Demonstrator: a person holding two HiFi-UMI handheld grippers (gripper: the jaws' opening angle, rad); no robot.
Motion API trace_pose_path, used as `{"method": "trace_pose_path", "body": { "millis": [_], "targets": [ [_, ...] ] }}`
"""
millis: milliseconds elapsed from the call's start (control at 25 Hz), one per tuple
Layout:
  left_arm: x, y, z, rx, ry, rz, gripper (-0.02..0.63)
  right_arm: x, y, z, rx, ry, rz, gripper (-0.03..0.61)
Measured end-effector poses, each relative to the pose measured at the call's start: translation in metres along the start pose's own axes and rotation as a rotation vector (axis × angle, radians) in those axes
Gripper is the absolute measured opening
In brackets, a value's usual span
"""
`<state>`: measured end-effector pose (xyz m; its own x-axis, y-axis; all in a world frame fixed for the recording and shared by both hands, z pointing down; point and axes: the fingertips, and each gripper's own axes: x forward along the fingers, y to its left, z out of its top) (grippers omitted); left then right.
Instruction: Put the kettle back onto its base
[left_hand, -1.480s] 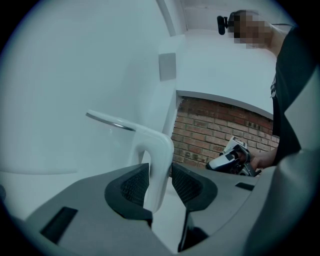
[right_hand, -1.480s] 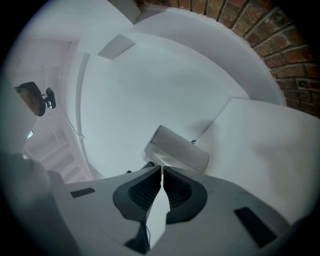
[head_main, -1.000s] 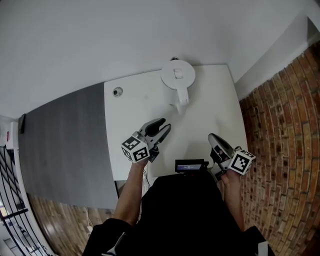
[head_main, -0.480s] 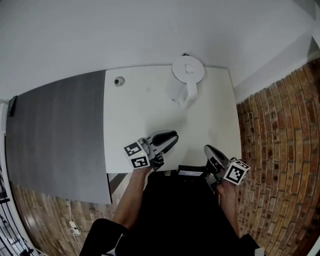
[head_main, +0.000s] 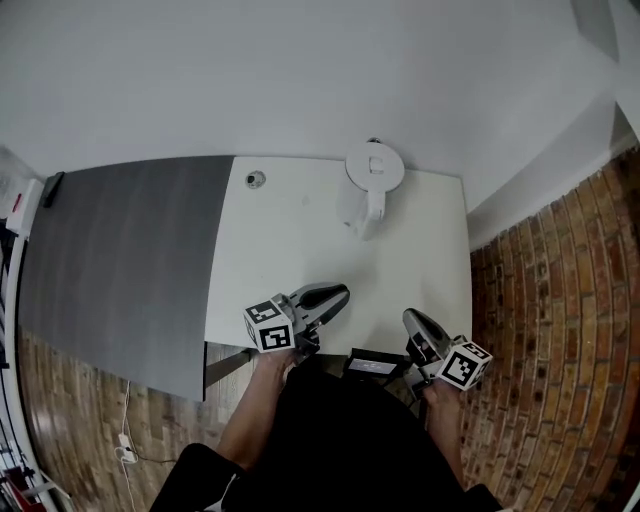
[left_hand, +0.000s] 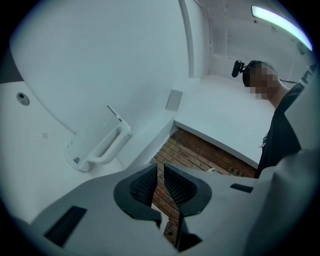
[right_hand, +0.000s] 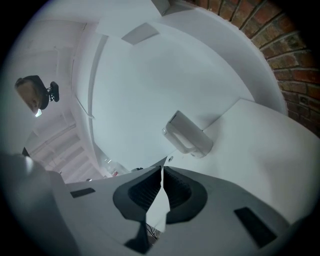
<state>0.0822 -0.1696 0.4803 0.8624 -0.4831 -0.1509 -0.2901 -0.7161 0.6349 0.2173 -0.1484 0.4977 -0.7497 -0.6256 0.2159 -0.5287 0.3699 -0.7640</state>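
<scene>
Kettle (head_main: 372, 180) at far edge of desk (head_main: 290, 240); left gripper (head_main: 338, 293) closing on nothing, right gripper (head_main: 411, 320) pinched together, empty. A long reach risks toppling it.

left gripper (head_main: 336, 293) drawn back, jaws closing empty

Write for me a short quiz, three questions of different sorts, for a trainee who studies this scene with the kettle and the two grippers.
1. True or false: the right gripper is holding the kettle.
2. Where does the kettle stand? A: at the near edge of the white table, beside the grippers. B: at the far edge of the table, against the white wall. C: on the wooden floor.
3. Fill in: the wall on the person's right is built of ___.

Key: 1 false, the right gripper's jaws are together and empty, well short of the kettle. 2 B. 3 brick.
</scene>
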Motion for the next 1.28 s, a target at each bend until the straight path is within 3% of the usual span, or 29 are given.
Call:
{"method": "trace_pose_path", "body": {
  "millis": [160, 440, 560, 920, 1280],
  "targets": [
    [0.015, -0.028, -0.025, -0.026, 0.039, 0.012, 0.044, -0.033, -0.009, -0.002, 0.019, -0.03, 0.03, 0.018],
    [0.024, -0.076, -0.07, -0.194, 0.117, 0.082, 0.034, -0.08, -0.017, -0.009, 0.07, -0.078, 0.09, 0.018],
    [0.017, -0.096, -0.08, -0.23, 0.086, 0.067, 0.032, -0.09, -0.014, -0.015, 0.089, -0.08, 0.138, 0.018],
    [-0.017, -0.128, -0.089, -0.231, -0.01, 0.095, 0.032, -0.102, 0.009, -0.034, 0.077, -0.044, 0.248, 0.018],
    [-0.022, -0.127, -0.058, -0.197, -0.032, 0.013, 0.031, -0.08, 0.036, -0.026, -0.028, -0.045, 0.224, 0.016]
  ]
}}
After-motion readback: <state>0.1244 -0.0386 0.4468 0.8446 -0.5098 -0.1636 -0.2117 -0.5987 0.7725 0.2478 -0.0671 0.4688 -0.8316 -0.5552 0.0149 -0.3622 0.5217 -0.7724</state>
